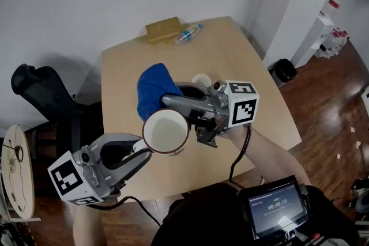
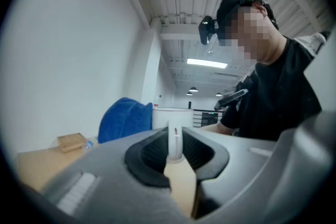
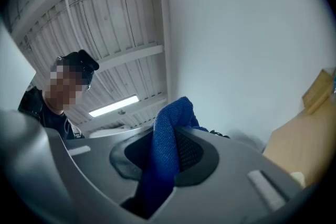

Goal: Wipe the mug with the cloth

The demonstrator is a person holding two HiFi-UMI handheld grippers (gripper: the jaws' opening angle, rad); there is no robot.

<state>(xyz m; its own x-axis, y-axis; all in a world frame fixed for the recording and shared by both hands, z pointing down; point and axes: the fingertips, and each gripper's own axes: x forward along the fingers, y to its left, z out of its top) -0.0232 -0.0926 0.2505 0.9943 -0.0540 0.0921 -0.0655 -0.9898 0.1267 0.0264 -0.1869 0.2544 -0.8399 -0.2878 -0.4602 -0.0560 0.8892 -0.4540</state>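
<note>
The left claw (image 1: 145, 148), low at 7 o'clock in the head view, pointed toward 2 o'clock with its jaws clamped on the handle of the mug (image 1: 166, 131). The right claw (image 1: 167, 102) pointed toward 9 o'clock, its jaws pinching the cloth (image 1: 153, 89). The right forearm (image 1: 262, 150) came in from 5 o'clock.

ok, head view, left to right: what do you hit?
Black office chair → left hand-held gripper → mug → black bin. Cloth and right hand-held gripper overlap the mug sideways, so skipped.
</note>
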